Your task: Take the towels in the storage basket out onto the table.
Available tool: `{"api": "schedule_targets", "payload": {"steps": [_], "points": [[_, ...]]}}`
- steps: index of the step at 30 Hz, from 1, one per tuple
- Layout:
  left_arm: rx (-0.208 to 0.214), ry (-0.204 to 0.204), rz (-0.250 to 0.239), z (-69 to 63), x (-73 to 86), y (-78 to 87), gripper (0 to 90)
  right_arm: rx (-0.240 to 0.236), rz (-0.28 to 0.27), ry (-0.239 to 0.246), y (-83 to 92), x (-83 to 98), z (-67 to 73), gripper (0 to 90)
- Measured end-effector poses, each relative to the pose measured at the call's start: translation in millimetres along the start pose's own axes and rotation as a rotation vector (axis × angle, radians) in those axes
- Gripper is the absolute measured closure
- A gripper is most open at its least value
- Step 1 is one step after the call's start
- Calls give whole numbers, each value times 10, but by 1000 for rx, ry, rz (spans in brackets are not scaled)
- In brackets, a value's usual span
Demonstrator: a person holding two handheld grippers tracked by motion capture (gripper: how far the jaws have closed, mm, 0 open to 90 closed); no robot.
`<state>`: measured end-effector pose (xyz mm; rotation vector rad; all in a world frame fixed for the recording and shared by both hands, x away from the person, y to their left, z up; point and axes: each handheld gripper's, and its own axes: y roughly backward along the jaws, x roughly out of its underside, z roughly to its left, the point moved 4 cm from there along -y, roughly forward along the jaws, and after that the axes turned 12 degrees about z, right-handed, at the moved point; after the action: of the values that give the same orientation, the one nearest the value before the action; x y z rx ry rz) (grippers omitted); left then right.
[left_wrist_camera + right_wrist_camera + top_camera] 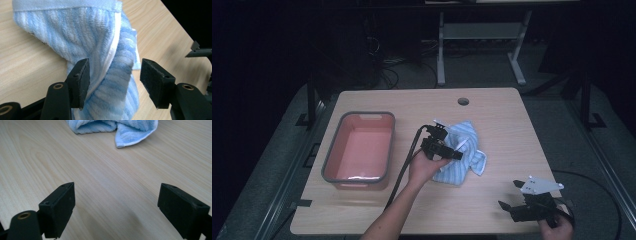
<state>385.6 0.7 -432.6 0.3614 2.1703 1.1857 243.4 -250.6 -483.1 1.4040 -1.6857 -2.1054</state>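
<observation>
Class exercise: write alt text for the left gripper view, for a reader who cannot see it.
A crumpled blue-and-white striped towel lies on a light wooden table, a fold of it between the left gripper's open black jaws, against one pad and clear of the other.

A dim room with grey floor (pixel 272 165), a white-legged desk frame (pixel 482 35) and floor cables (pixel 387 70) behind.

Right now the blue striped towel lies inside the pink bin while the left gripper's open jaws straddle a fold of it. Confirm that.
Not quite: the blue striped towel lies on the wooden table, right of the pink bin, as the high view shows. The left gripper does straddle a fold with its jaws open.
</observation>
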Motion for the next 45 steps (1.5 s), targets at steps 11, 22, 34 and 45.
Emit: {"api": "schedule_targets", "payload": {"steps": [11, 22, 34, 45], "points": [[32, -33, -17, -17, 134, 146, 363, 8, -7, -23, 23, 21, -48, 138], [48, -29, -22, 40, 391, 262, 331, 7, -6, -31, 24, 39, -50, 138], [69, -35, -45, 76, 672, 393, 327, 0, -15, -41, 26, 59, -68, 138], [94, -61, -57, 2, 962, 436, 326, 1, -13, -47, 32, 65, -69, 138]]}}
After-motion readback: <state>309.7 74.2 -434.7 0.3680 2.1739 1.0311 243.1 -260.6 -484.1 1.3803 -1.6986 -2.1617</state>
